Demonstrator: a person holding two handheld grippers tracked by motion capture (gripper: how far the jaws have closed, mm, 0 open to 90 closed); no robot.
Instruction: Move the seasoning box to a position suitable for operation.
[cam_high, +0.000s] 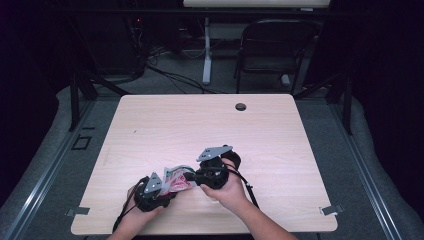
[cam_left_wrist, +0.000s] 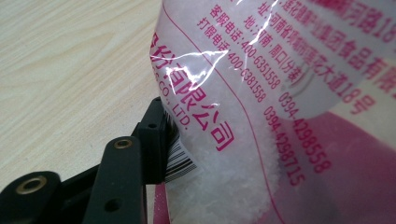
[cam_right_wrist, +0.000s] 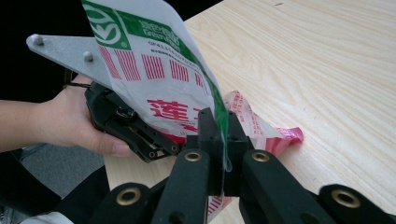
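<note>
A clear plastic bag (cam_high: 176, 179) of white granules, printed in pink and green, is held up between both grippers near the table's front edge. My right gripper (cam_right_wrist: 223, 126) is shut on the bag's (cam_right_wrist: 159, 79) thin upper edge, and it reaches in from the right (cam_high: 192, 175). My left gripper (cam_high: 167, 192) comes from the left at the bag's granule-filled lower part (cam_left_wrist: 243, 154). One of its fingers (cam_left_wrist: 156, 135) lies against the barcode corner. The other finger is hidden behind the bag, so I cannot see whether the pads press.
The pale wood table (cam_high: 200, 125) has a round cable hole (cam_high: 241, 106) near its far edge. Behind the table stand a black folding chair (cam_high: 272, 47) and a white desk leg (cam_high: 206, 55). Metal clips sit at the front corners (cam_high: 331, 210).
</note>
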